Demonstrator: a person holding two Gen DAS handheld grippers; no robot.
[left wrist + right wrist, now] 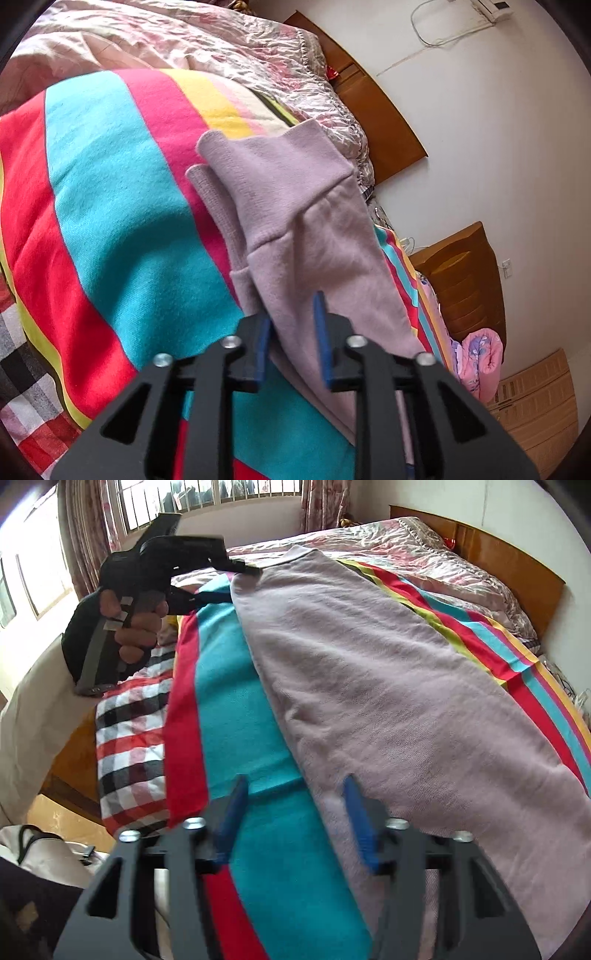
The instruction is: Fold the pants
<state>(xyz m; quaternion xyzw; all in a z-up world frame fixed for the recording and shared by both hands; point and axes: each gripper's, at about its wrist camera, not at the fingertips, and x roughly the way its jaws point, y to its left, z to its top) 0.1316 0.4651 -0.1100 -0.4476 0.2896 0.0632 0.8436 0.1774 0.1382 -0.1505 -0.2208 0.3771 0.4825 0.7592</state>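
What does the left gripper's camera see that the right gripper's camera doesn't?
Only the left wrist view shows the pants' ribbed cuffs, a wooden nightstand and cardboard boxes.

Only the right wrist view shows the window, the curtains and the hand holding the left gripper.

Both show the lilac pants, the striped blanket and the wooden headboard.

We saw the pants (388, 686) as a pale lilac pair of soft knit, lying flat and lengthwise on the bed, folded so one leg lay over the other. From the right wrist view they ran from the near right to the far left, broad near us and narrowing farther off. In the left wrist view their two ribbed cuffs (266, 162) lay stacked, the upper one slightly offset from the lower. The cloth showed only shallow creases along its length.
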